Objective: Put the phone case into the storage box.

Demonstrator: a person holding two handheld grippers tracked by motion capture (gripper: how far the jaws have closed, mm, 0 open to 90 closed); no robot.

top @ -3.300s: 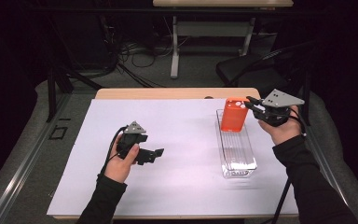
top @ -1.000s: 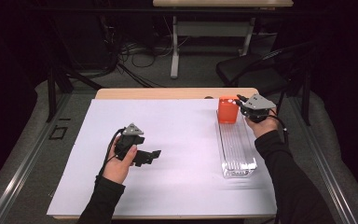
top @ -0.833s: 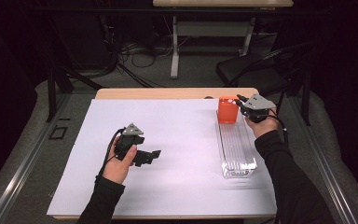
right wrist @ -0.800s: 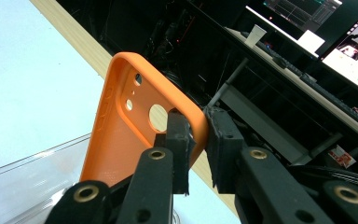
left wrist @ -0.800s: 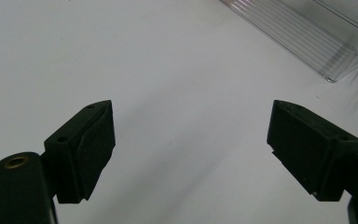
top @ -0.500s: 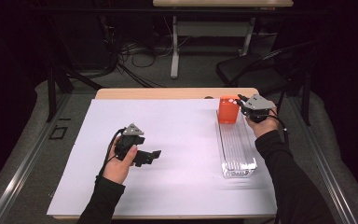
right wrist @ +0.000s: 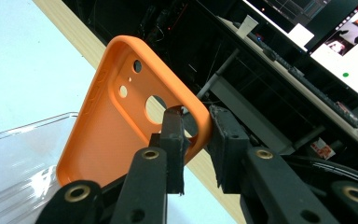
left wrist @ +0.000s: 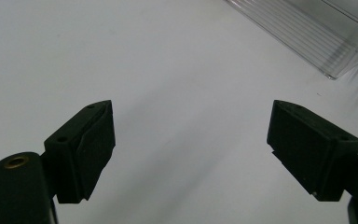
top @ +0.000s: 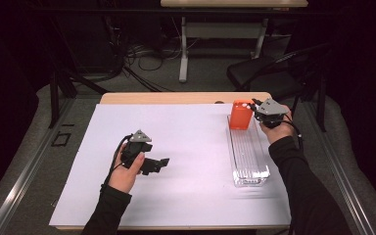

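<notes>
While upright in rack (top: pixel 248 161), orange case (top: pixel 240 114).

We look into a dark room: a wooden tabletop (top: pixel 181 98) under a white sheet (top: pixel 186 161), grey carpet floor (top: pixel 24 161), a black chair (top: pixel 269 73), tangled black cables (top: pixel 142 54) (behind), a white-legged desk (top: pixel 225 14), and lit monitor screens (right wrist: pixel 340 42).

Matt orange rubbery case (right wrist: pixel 116 126), clear plastic tray (top: pixel 248 161)

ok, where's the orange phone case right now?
High view: orange phone case stands upright at the far end of the clear tray, right side of the table, its edge between the right gripper's jaws.
</notes>
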